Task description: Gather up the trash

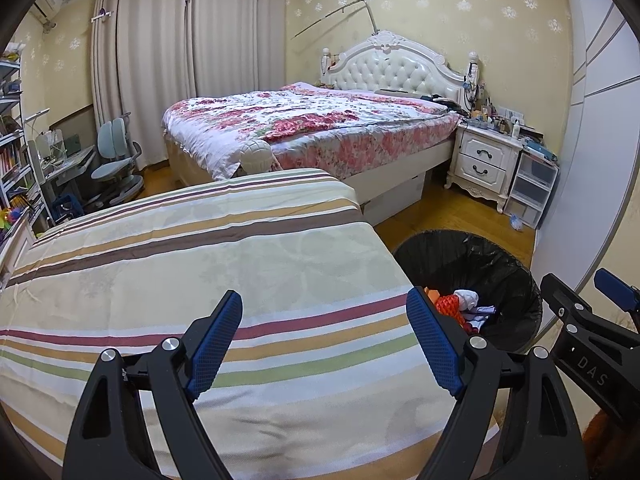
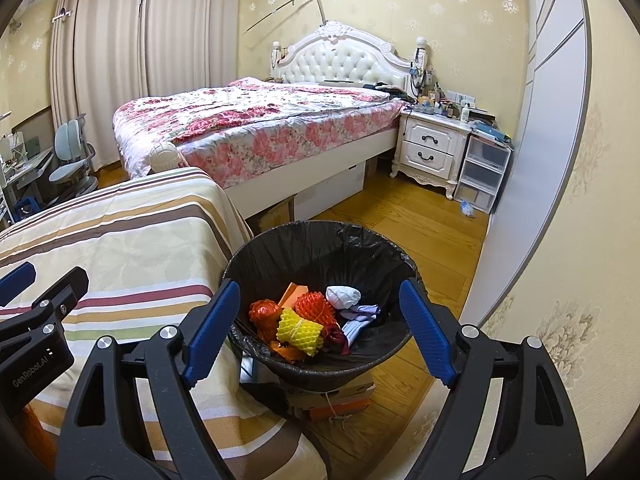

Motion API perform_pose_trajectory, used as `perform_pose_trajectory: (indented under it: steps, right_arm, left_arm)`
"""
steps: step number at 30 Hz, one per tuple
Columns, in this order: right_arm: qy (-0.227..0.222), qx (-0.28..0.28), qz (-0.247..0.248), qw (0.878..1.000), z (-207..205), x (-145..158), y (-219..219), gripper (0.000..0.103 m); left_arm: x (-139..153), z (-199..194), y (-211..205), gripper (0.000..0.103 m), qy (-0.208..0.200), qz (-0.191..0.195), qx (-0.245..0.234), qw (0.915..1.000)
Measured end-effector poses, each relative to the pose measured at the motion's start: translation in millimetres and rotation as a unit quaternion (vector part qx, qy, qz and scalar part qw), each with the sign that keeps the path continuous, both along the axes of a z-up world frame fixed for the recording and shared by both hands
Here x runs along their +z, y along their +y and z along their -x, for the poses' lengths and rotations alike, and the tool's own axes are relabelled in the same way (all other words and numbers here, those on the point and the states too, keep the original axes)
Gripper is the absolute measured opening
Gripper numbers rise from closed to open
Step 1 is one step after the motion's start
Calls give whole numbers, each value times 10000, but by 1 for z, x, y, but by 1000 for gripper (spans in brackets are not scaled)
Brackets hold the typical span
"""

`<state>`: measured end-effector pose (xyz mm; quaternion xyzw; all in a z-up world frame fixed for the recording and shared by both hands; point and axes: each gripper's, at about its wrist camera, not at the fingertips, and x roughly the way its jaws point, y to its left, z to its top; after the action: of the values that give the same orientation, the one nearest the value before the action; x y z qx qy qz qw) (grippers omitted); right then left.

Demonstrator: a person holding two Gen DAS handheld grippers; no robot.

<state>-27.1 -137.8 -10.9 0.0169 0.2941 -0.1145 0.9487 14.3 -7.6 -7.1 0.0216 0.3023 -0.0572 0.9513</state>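
**Bedroom trash collection: both grippers empty over a striped bed and a filled bin**

Bedroom with pale yellow patterned wallpaper and beige curtains is showing in both wrist views. A large bed with a floral quilt and a white tufted headboard is standing at the far wall, with a white nightstand at its far right corner.

Nearer, a striped bed is filling the left view. No loose trash is showing on the part of it that is visible.

The left gripper is hovering above the striped bed's near right edge, jaws spread wide and gripping nothing. The right gripper is hanging directly above the trash bin, jaws likewise spread and empty.

The bin, lined with a black bag, is sitting on the wooden floor just beside the striped bed's right edge. The trash is lying inside it: a yellow foam net, an orange foam net, crumpled white paper and other scraps.

The bin is lying straight below and ahead of the right jaws, and off to the right of the left jaws, so the right hand is nearer to it. Collection appears largely done.
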Motion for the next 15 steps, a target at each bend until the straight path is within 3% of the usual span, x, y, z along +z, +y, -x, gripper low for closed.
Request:
perform_pose_trajectory:
  steps: [15]
  right_arm:
    - [0, -12, 8, 10000, 2, 0, -4, 80]
  left_arm:
    - [1, 1, 1, 81, -3, -2, 8, 10000]
